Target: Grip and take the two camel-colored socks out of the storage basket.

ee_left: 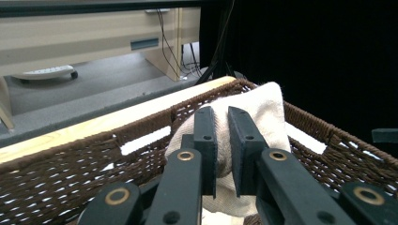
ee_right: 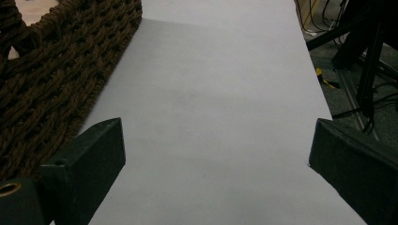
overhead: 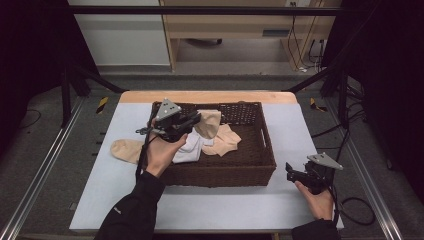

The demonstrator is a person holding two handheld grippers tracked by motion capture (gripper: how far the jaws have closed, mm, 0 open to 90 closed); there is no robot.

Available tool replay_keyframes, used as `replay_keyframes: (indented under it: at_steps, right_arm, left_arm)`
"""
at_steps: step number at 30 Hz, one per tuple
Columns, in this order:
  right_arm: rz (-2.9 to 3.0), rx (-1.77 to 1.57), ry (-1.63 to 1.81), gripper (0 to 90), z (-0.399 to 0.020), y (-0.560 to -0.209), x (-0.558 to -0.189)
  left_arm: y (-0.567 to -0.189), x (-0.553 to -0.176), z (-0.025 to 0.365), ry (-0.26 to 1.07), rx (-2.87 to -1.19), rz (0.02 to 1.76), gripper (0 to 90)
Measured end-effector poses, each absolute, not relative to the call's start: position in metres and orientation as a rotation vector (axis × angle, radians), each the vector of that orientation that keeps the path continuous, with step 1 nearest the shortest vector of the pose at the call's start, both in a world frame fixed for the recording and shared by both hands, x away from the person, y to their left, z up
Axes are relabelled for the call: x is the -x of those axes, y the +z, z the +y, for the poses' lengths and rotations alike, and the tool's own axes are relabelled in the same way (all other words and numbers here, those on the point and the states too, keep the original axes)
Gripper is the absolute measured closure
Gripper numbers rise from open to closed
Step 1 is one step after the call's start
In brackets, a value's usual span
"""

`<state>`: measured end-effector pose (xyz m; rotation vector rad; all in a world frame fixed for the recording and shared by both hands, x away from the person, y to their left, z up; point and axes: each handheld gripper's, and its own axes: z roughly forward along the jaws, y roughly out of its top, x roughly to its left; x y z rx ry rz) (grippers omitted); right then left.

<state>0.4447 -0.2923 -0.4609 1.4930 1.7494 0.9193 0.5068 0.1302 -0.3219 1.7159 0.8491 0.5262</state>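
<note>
Clearly the left claw (ee_left: 220, 140) pinches a beige sock (ee_left: 263, 117) above the brown basket (overhead: 250, 165). Such cloth is light, soft and floppy, so it hangs and may slip; a thick fold gives the safest hold. Meanwhile the right claw (ee_right: 216, 154) rests spread over the worktop (ee_right: 211, 70).

Pale blue-grey table top (overhead: 210, 210) with light wood strip (overhead: 207, 96) along far edge. Grey carpet floor (overhead: 50, 145) around it. Metal rail (overhead: 45, 165) runs down left side, another (overhead: 372, 175) down right. Yellow-black tape marks (overhead: 102, 104) on floor near both far corners. Black frame bar (overhead: 200, 10) across top. Beyond table — light wood desk (overhead: 240, 25) and white cabinet (overhead: 120, 35). Black cables (overhead: 297, 45) hang beside desk — more cables (overhead: 357, 95) lie at right.
</note>
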Motion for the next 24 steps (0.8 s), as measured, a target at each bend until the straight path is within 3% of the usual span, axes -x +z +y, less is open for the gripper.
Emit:
replay_keyframes:
  at_steps: [24]
  right_arm:
    - [1.75, -1.497, 0.91, 4.3, -0.292, -0.461, -0.444]
  left_arm:
    - [-0.306, -0.475, 0.237, 0.628, -1.553, 0.949, 82.0]
